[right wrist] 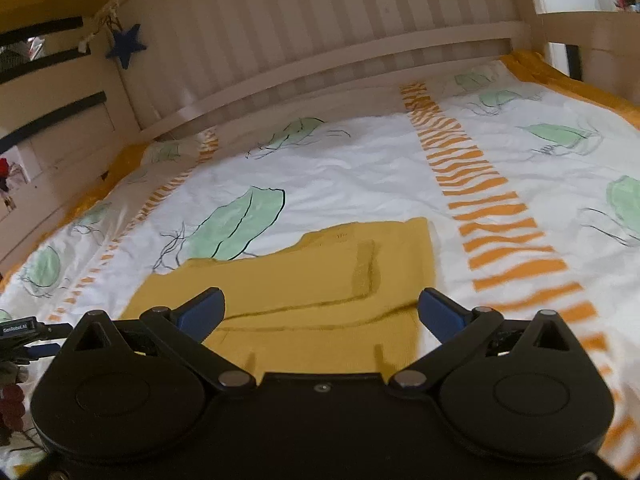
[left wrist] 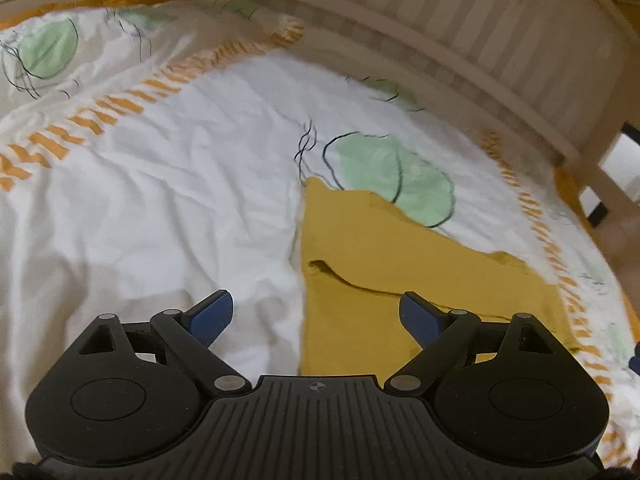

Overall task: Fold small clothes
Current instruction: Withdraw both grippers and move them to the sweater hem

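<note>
Mustard-yellow cloth, a small garment (left wrist: 400, 264), lies flat on the bed (left wrist: 160, 200), folded over on itself so that one layer's edge runs as a seam line across it. It rests on a white duvet cover (right wrist: 360, 176) printed with pale green leaves and bands of orange stripes, closer to the near edge of the bed than to the slatted wooden headboard (right wrist: 320, 40) at the far edge.

From the left wrist view, the left gripper (left wrist: 316, 316) hovers above the bed with its blue-padded fingers (left wrist: 212, 316) spread wide and nothing between them; the left pad is over bare white cover, the right one over the garment's left edge. No cloth touches either pad.

From the right wrist view, the right gripper (right wrist: 320, 312) also stands wide open and empty, raised over the near part of the garment, which fills the gap between its fingers without touching them. The garment's stepped far edge lies against a large green leaf print, and an orange striped band runs just beside its right edge, toward the bed's far right corner.

At the far left corner a dark blue star (right wrist: 126, 46) hangs from the bed frame. Part of the other gripper shows at the left edge of this view, low over the cover. Both views are slightly blurred.
</note>
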A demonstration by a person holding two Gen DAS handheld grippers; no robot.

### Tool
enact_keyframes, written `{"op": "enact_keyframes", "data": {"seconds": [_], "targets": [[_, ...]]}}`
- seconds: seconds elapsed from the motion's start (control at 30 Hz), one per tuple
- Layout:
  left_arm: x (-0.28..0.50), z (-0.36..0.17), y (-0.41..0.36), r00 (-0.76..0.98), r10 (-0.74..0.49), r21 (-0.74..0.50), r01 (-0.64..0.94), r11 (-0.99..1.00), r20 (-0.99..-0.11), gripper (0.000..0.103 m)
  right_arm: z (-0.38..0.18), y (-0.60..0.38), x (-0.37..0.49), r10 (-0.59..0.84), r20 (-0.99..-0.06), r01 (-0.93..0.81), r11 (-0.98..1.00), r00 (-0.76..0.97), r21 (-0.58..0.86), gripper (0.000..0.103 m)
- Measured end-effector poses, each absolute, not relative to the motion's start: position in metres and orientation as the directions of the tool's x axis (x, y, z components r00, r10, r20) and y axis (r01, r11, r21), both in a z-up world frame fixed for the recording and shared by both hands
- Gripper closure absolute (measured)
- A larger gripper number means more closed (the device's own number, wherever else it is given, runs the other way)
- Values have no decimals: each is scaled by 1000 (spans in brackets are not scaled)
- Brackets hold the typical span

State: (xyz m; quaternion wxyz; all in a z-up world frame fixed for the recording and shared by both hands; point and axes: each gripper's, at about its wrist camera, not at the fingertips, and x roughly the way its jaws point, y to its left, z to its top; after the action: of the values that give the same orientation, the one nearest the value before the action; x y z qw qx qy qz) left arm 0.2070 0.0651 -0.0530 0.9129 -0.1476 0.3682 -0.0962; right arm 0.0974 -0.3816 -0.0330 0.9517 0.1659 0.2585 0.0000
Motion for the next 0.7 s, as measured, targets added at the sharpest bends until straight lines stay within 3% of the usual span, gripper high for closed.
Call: {"op": "enact_keyframes", "data": {"seconds": [0.4,0.7], "targets": [[127,-28,90,622,-293,-255,152,955,-726,13,-32,-381,17,113,-617,170,908,779,382,1],[87,-45,84,543,-305,-204,238,949,-783,12,-49,-366,-21,120,-665,188,909,737,372,1]]}}
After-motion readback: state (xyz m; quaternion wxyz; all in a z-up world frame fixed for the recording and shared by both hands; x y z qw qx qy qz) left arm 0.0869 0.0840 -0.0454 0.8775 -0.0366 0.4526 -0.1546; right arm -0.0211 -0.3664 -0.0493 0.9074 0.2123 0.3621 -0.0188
